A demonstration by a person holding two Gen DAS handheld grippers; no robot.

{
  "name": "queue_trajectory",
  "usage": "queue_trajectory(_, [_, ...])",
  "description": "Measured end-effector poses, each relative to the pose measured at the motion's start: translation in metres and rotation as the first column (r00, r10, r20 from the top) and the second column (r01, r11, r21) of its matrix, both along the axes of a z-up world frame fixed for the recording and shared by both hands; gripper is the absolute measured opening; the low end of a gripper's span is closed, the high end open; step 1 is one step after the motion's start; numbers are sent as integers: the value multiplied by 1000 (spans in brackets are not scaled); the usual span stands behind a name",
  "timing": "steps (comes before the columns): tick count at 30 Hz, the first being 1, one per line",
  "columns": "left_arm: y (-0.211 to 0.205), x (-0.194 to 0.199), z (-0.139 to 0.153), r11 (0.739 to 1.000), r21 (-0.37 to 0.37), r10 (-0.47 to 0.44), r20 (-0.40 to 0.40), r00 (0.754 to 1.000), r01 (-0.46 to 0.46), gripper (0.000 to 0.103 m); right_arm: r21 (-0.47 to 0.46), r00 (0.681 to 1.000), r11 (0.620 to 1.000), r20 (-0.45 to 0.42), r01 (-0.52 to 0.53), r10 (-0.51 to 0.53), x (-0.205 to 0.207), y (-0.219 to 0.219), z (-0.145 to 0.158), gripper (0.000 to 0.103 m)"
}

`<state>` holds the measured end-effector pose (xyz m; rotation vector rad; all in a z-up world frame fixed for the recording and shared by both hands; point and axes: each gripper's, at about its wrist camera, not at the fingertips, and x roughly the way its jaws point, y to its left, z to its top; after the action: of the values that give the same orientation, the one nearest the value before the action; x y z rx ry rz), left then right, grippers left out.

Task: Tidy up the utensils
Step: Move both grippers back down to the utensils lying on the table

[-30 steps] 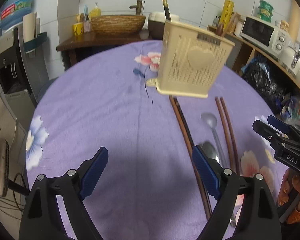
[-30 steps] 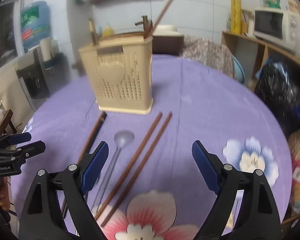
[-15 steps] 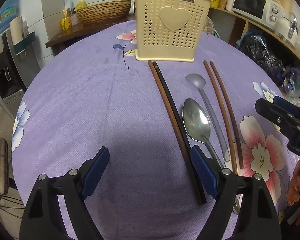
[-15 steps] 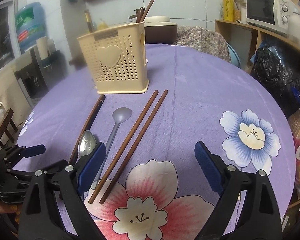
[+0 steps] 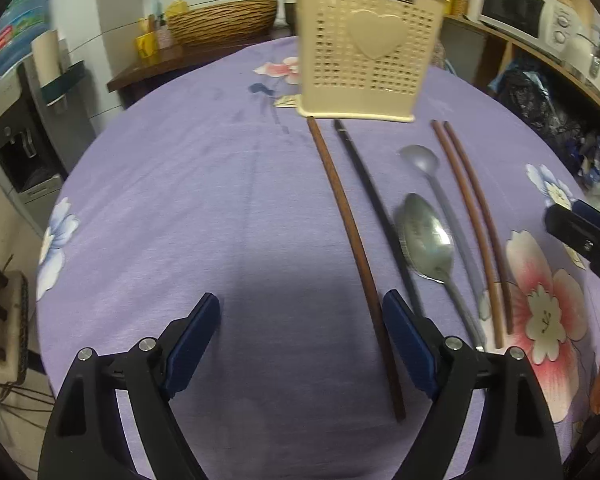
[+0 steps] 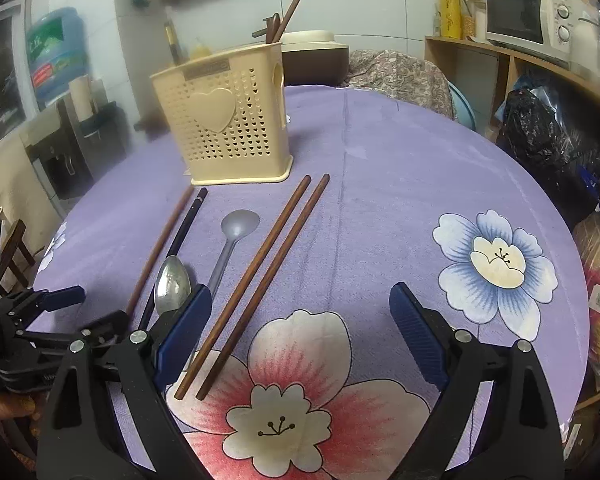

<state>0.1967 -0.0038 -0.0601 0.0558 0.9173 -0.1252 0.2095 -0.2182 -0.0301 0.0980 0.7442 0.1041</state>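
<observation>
Across the purple tablecloth [image 6: 400, 184] our left gripper [image 5: 302, 344] and right gripper [image 6: 300, 336] gape wide, empty, chopsticks [image 6: 260, 268] aligned for the holder [image 6: 228, 120].

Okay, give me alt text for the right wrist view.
Open right gripper hovers over a purple floral tablecloth where chopsticks, two spoons and two darker sticks lie before a cream utensil holder. Left gripper sits at left.

Colours, table scene
Cloth [image 6: 380, 184] was purple, flowered; holder [image 6: 224, 128] cream; chopsticks [image 6: 260, 276] brown; spoon [image 5: 426, 238] silver.
</observation>
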Motion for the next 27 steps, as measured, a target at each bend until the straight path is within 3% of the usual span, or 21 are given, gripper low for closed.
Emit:
queue_trajectory(3, [14, 1, 3, 998, 15, 54, 3, 999, -54, 81, 0, 1000, 1000, 7, 6, -6, -2, -2, 2, 89])
queue_trajectory(5, [21, 4, 5, 997, -16, 73, -4, 997, -73, 80, 14, 1000, 1000, 12, 8, -8, -3, -2, 3, 89])
queue_trajectory(11, [3, 15, 14, 1000, -27, 7, 21, 1000, -7, 78, 12, 1000, 1000, 19, -9, 9, -4, 4, 5, 89])
queue_trajectory(16, [-8, 34, 6, 999, -30, -17, -15, 1000, 17, 59, 12, 1000, 1000, 17, 1, -2, -6, 0, 5, 89])
queue_trajectory(27, [1, 42, 2, 1000, 25, 17, -10, 1000, -16, 48, -1, 1000, 1000, -1, -5, 5, 3, -1, 4, 89])
